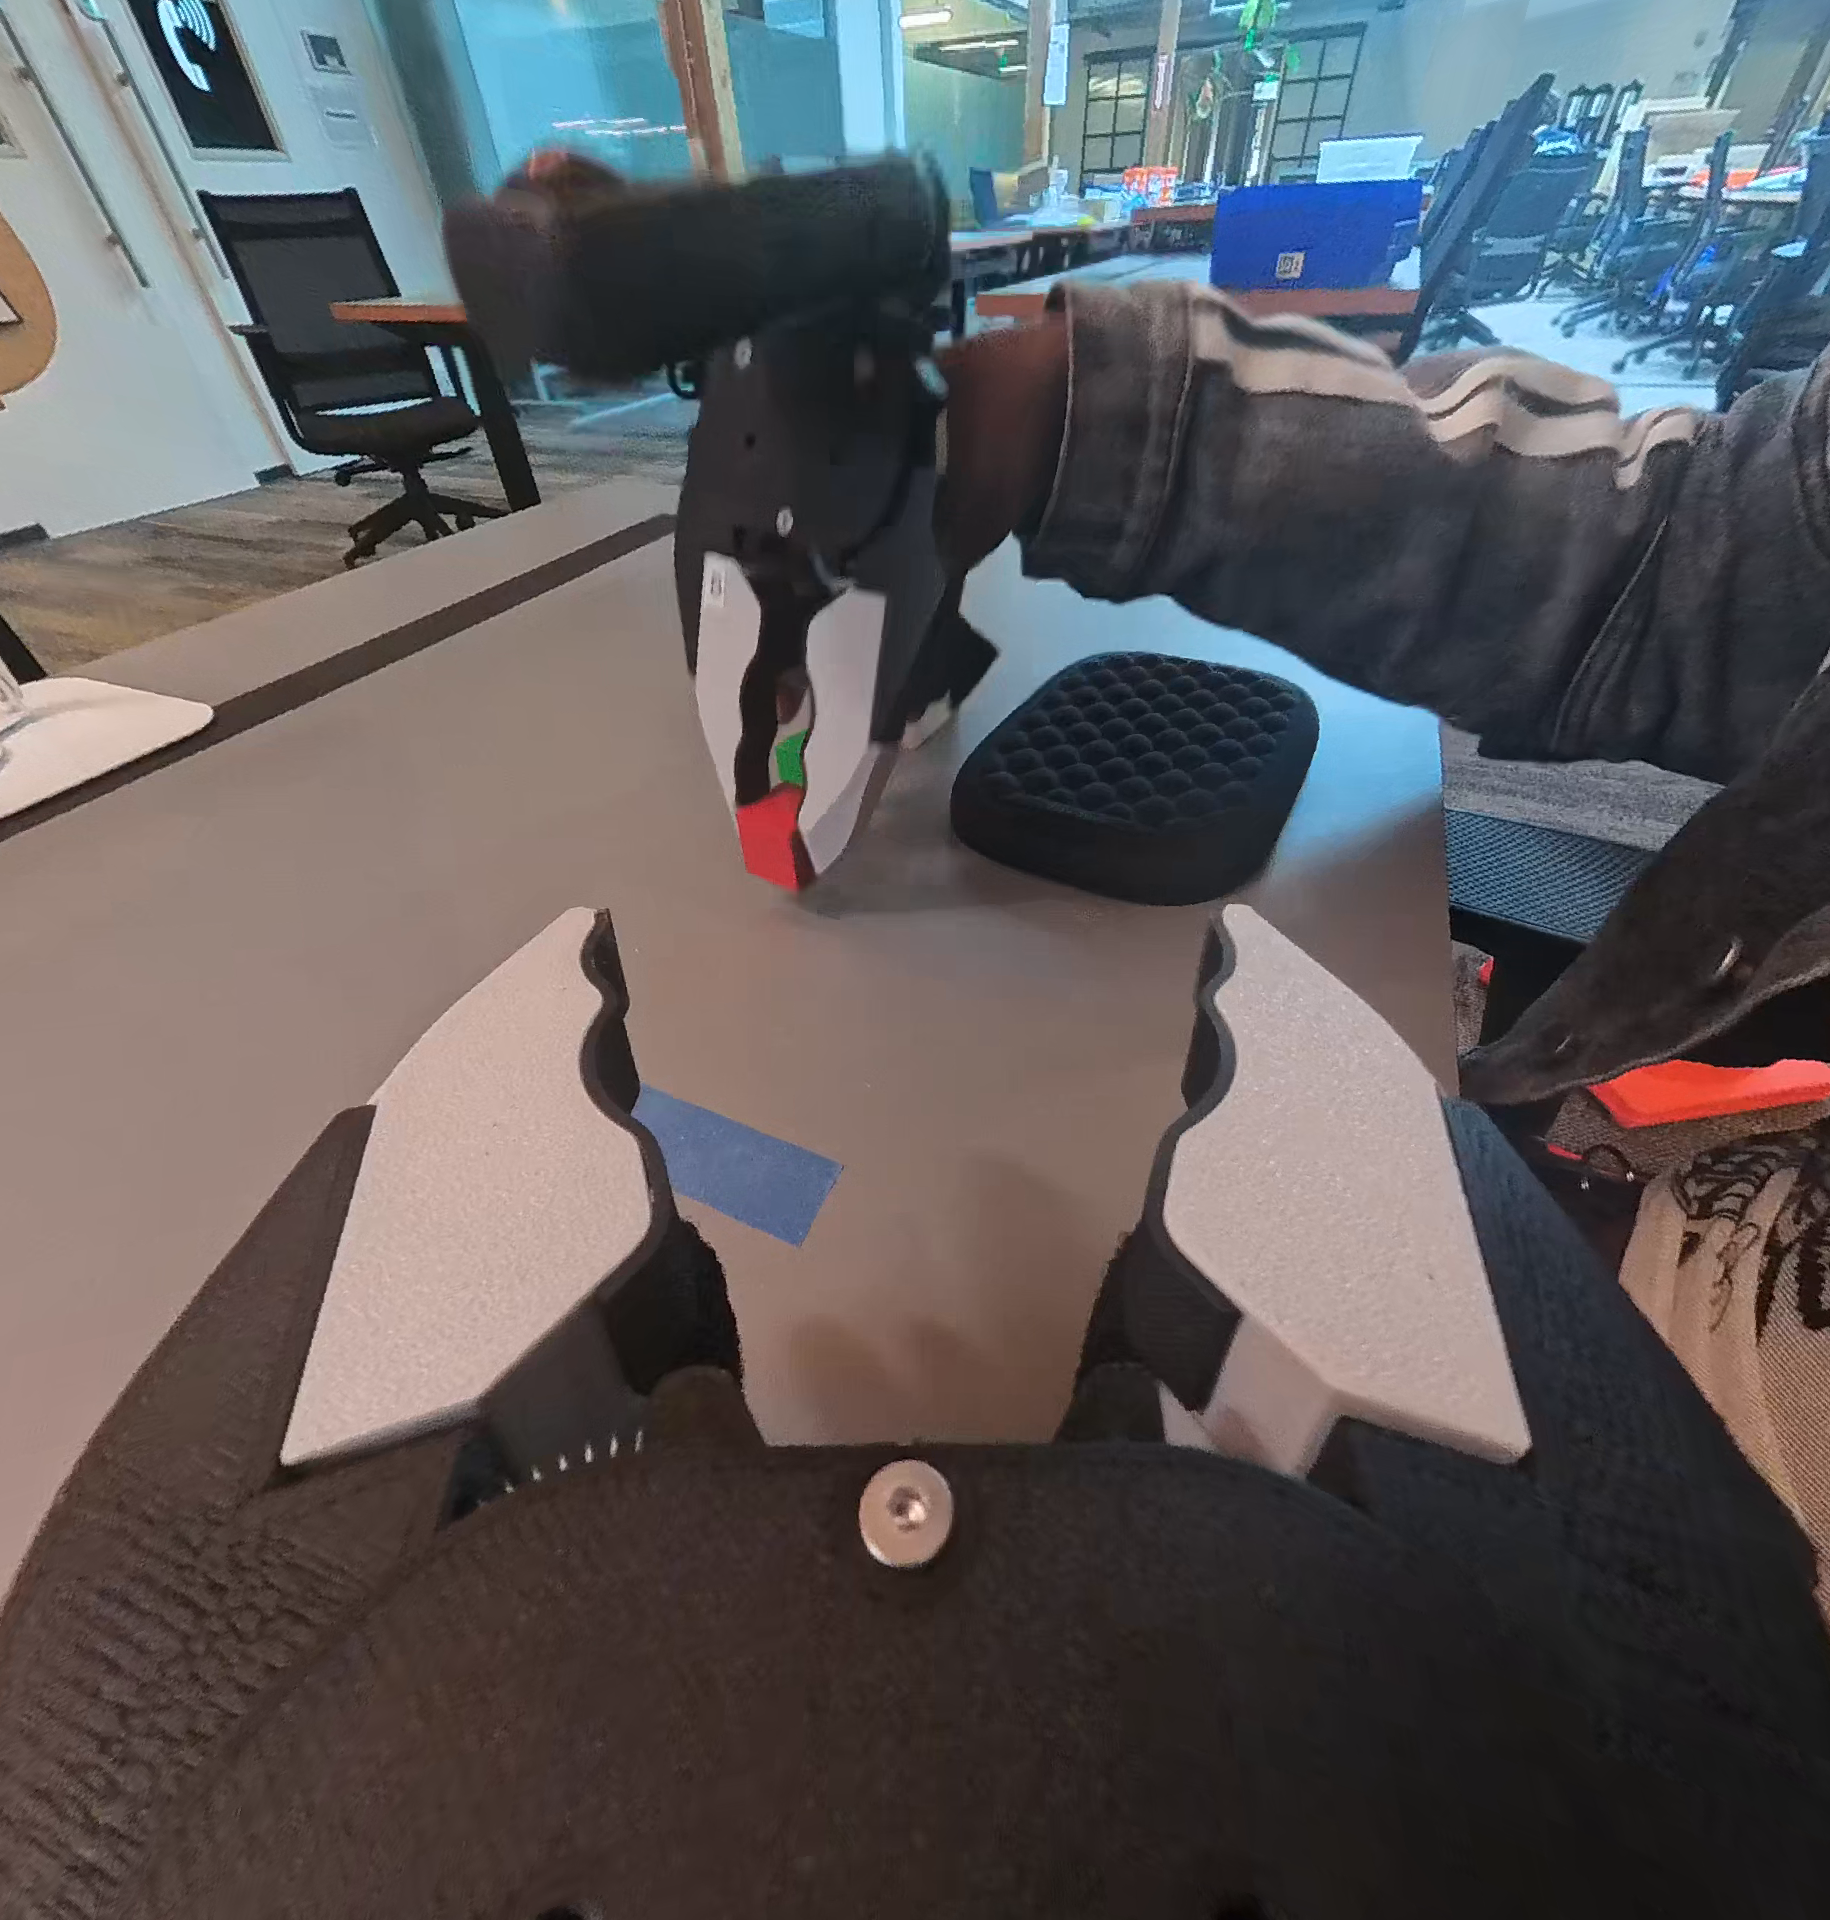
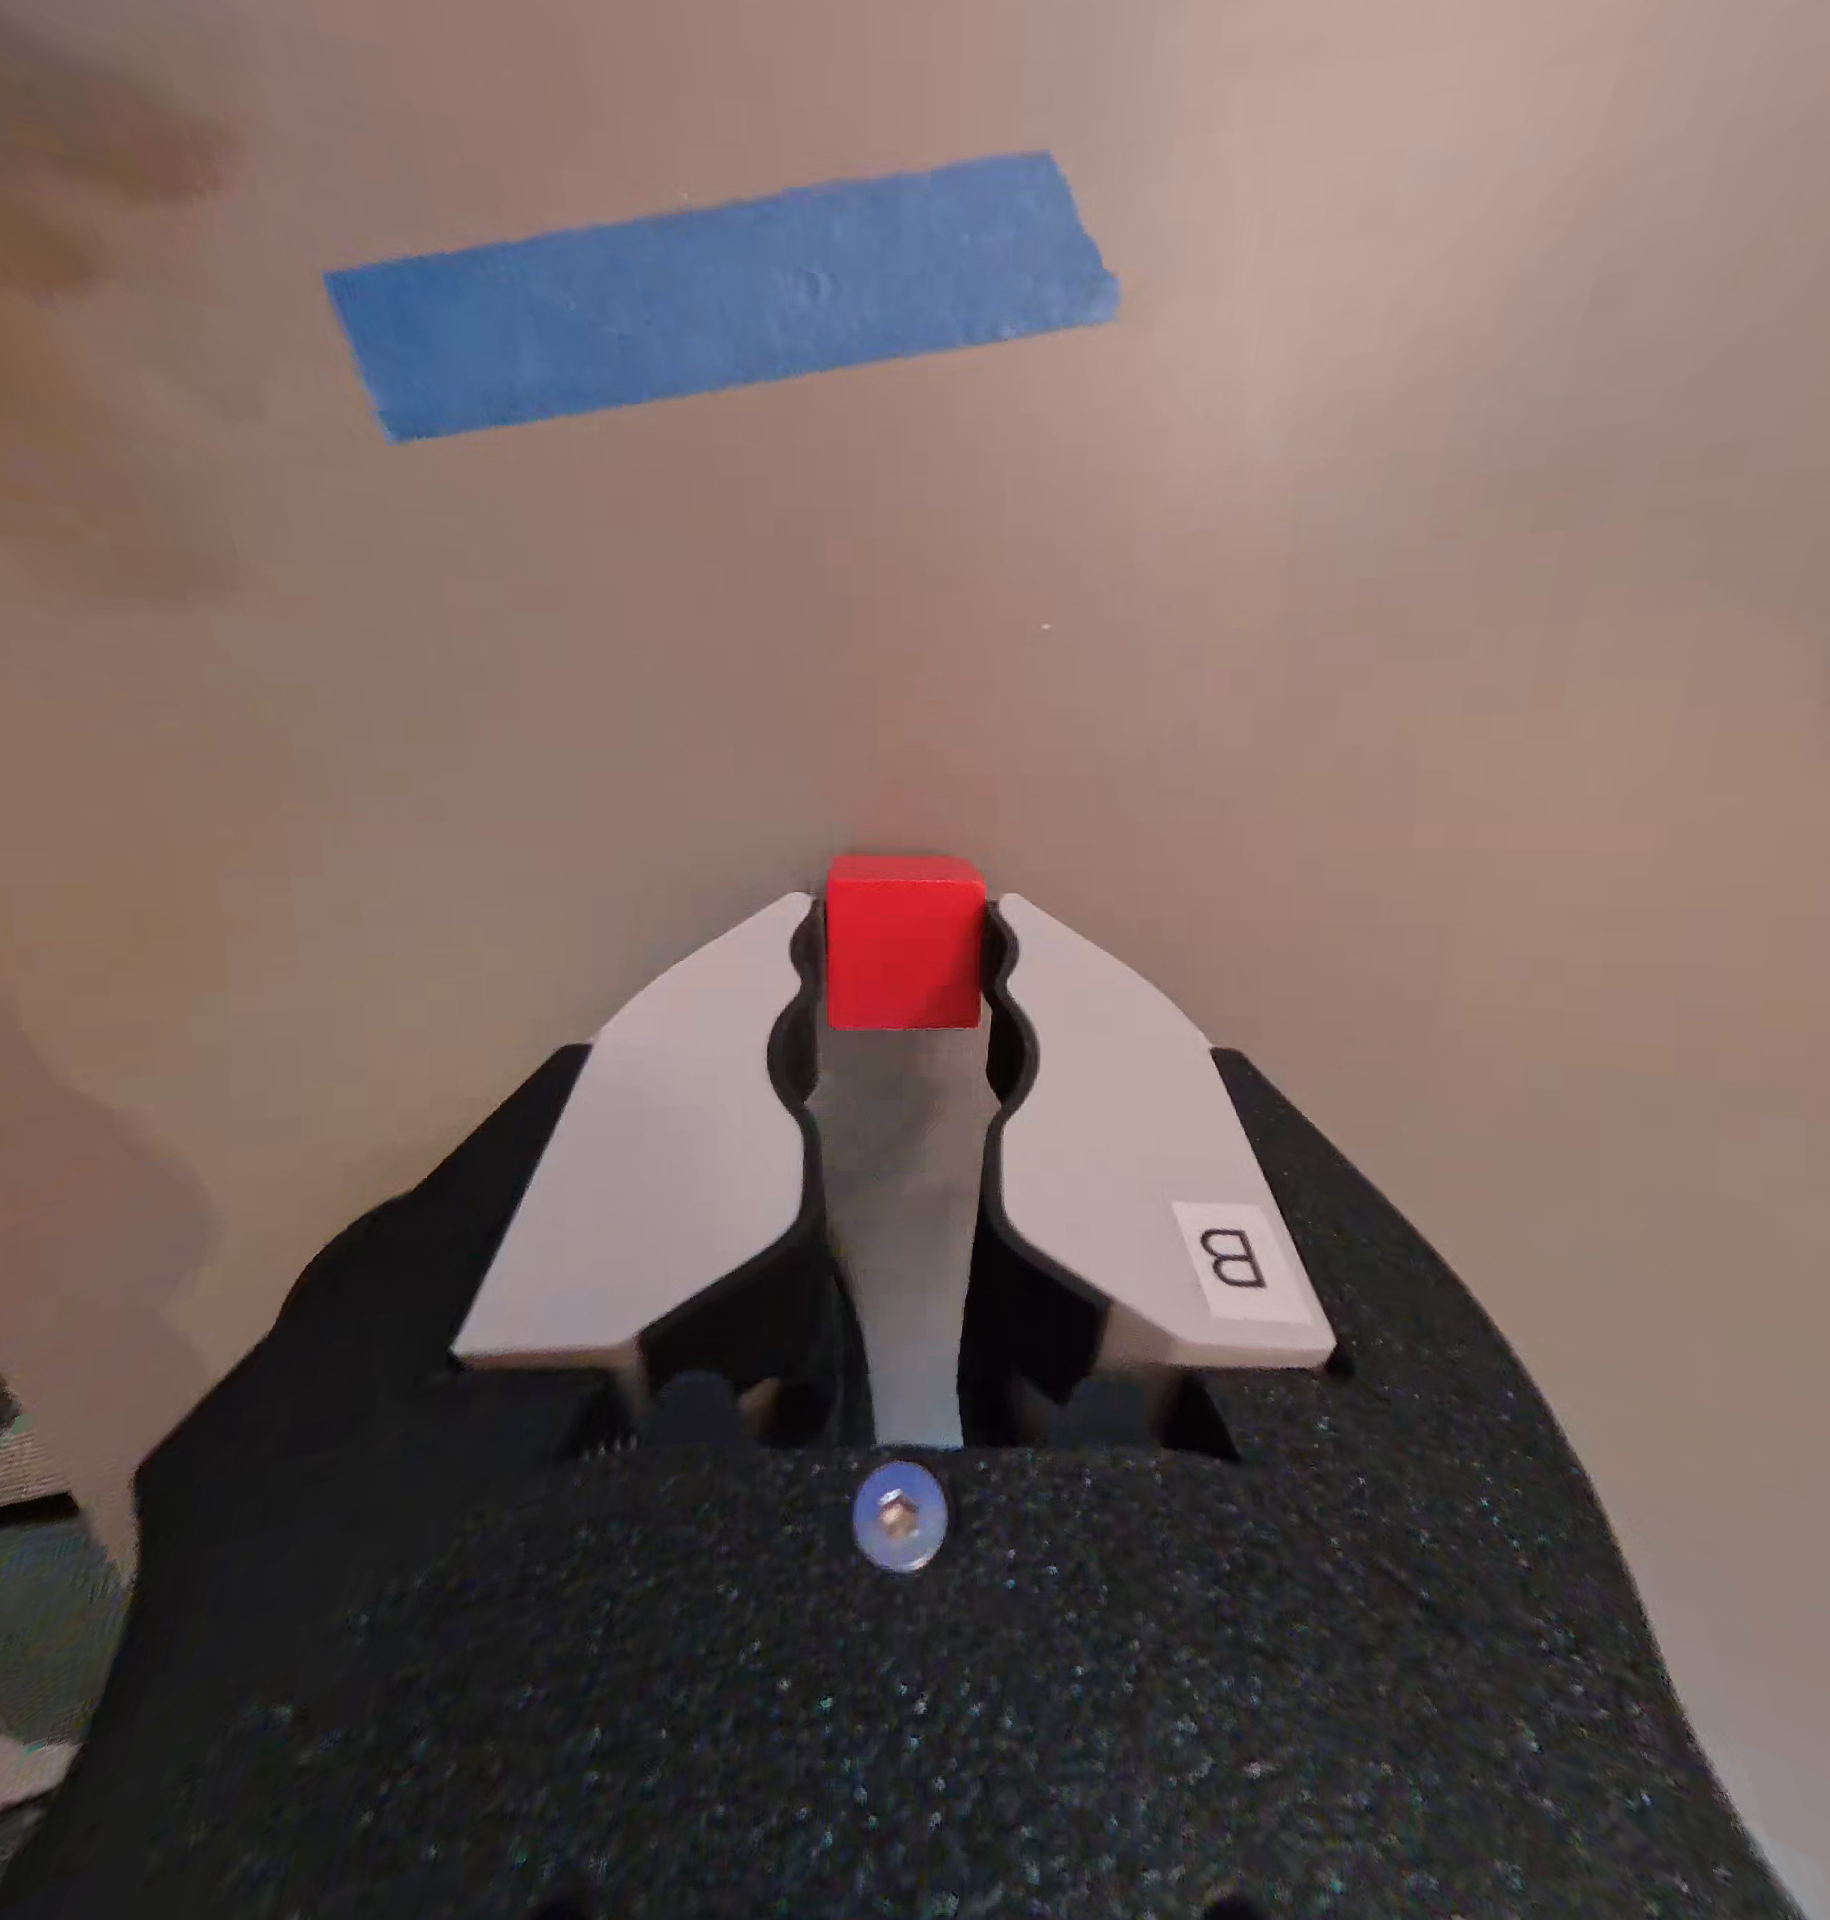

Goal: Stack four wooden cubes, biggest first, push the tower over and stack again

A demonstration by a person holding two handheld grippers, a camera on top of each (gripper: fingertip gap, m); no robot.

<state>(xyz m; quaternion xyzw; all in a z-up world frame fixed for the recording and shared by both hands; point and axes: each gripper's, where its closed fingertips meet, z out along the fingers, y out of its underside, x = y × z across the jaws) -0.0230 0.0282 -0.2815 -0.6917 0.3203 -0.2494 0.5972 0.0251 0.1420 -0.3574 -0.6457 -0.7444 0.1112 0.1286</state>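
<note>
The right gripper (image 2: 905, 940) has both dark pads pressed on a small red wooden cube (image 2: 903, 951), tips pointed down at the grey tabletop (image 2: 1410, 623). A green patch (image 1: 791, 758) shows between its fingers (too small to identify). The left gripper (image 1: 906, 971) hovers wide open, holding nothing, over a blue tape strip (image 1: 745, 1164), near a black dimpled pad (image 1: 1139, 774).

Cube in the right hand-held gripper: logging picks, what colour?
Red cube, clearest in the right wrist view.
</note>
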